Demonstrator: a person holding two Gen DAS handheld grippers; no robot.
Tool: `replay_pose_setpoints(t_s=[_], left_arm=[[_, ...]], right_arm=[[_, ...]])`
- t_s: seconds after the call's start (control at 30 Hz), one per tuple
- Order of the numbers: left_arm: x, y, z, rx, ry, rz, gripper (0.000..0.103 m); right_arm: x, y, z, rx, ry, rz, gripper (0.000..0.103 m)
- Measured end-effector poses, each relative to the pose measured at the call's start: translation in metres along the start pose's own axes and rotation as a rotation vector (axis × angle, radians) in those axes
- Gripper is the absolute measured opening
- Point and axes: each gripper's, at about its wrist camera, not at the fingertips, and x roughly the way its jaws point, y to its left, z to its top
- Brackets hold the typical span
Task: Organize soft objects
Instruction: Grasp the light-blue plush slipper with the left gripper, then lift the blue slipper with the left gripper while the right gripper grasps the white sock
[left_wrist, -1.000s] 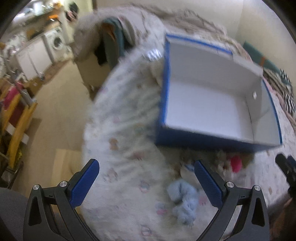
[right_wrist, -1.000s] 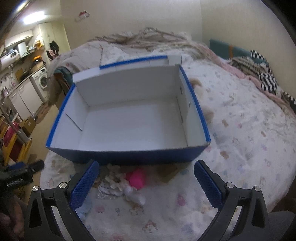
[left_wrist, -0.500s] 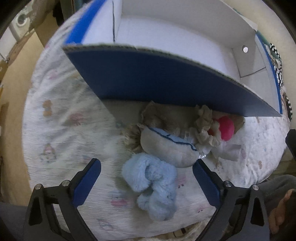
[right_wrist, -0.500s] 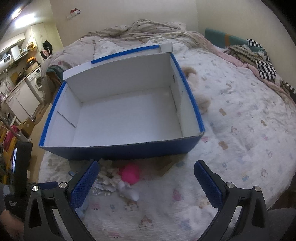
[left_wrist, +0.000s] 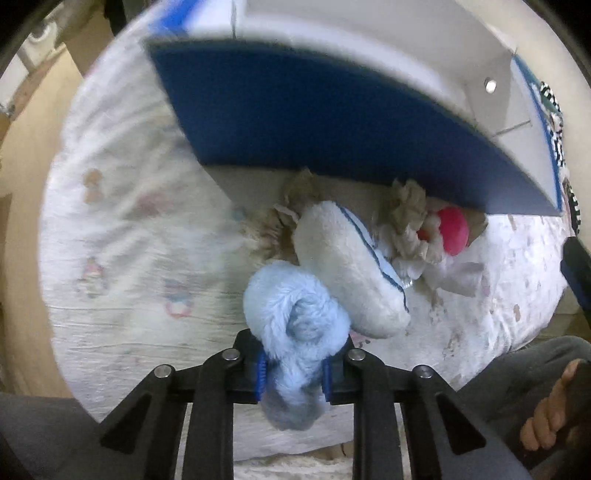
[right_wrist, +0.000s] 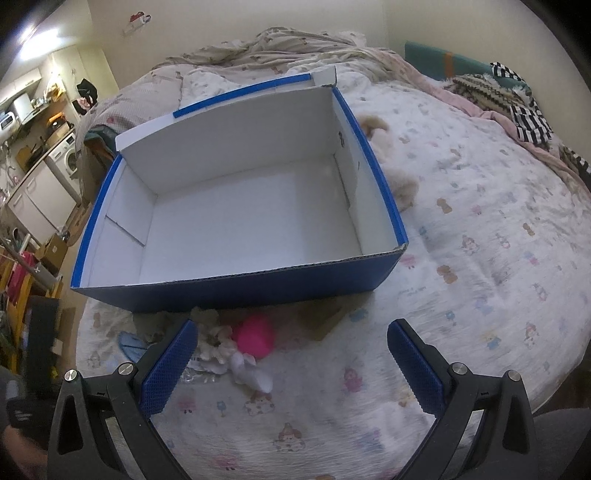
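Note:
My left gripper (left_wrist: 293, 373) is shut on a fluffy light-blue plush (left_wrist: 295, 317) that lies on the bed. Beside it lie a white plush with blue trim (left_wrist: 347, 266), a beige frilly toy (left_wrist: 406, 221) and a pink ball (left_wrist: 452, 230), all against the front wall of a blue box (left_wrist: 314, 110). The box (right_wrist: 240, 291) is white inside and empty. My right gripper (right_wrist: 291, 363) is open and empty, above the bed in front of the box, with the pink ball (right_wrist: 255, 338) and a white toy (right_wrist: 247, 369) between its fingers' line of sight.
A tan plush (right_wrist: 402, 184) lies to the right of the box. Crumpled bedding and striped clothes (right_wrist: 524, 110) are at the far end of the bed. The bed edge drops to the floor at left, with kitchen units (right_wrist: 44, 177) beyond.
My left gripper moved down to the toy pile and closed on the light-blue plush. My right gripper rose slightly and stayed open.

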Motion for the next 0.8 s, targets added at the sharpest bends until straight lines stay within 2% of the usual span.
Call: replay_pose_setpoints(t_s=[0.17, 0.27, 0.33, 0.4, 0.47, 0.73, 0.77, 0.8], left_arm=[[-0.041, 0.020, -0.010, -0.024, -0.118, 0.050, 0.020], [-0.053, 0.033, -0.010, -0.043, -0.197, 0.111, 0.020], [-0.059, 0.039, -0.007, -0.054, -0.221, 0.115, 0.020], [-0.063, 0.041, -0.008, -0.057, -0.238, 0.130, 0.020], [-0.066, 0.044, -0.012, -0.046, -0.244, 0.166, 0.020], [-0.064, 0.044, -0.007, -0.058, -0.241, 0.166, 0.020], [-0.064, 0.043, -0.008, -0.053, -0.244, 0.169, 0.020], [-0.064, 0.041, -0.008, -0.048, -0.248, 0.178, 0.020]], right_arm=[[0.003, -0.008, 0.002, 0.054, 0.020, 0.036, 0.103], [0.013, -0.015, 0.001, 0.111, 0.080, 0.126, 0.103], [0.025, -0.016, -0.002, 0.132, 0.143, 0.168, 0.079], [0.041, -0.013, -0.007, 0.137, 0.218, 0.188, 0.072], [0.051, -0.007, -0.010, 0.127, 0.264, 0.192, 0.072], [0.081, 0.016, -0.023, 0.025, 0.351, 0.140, 0.071], [0.085, 0.018, -0.025, 0.024, 0.360, 0.134, 0.069], [0.088, 0.020, -0.028, 0.015, 0.367, 0.131, 0.060]])
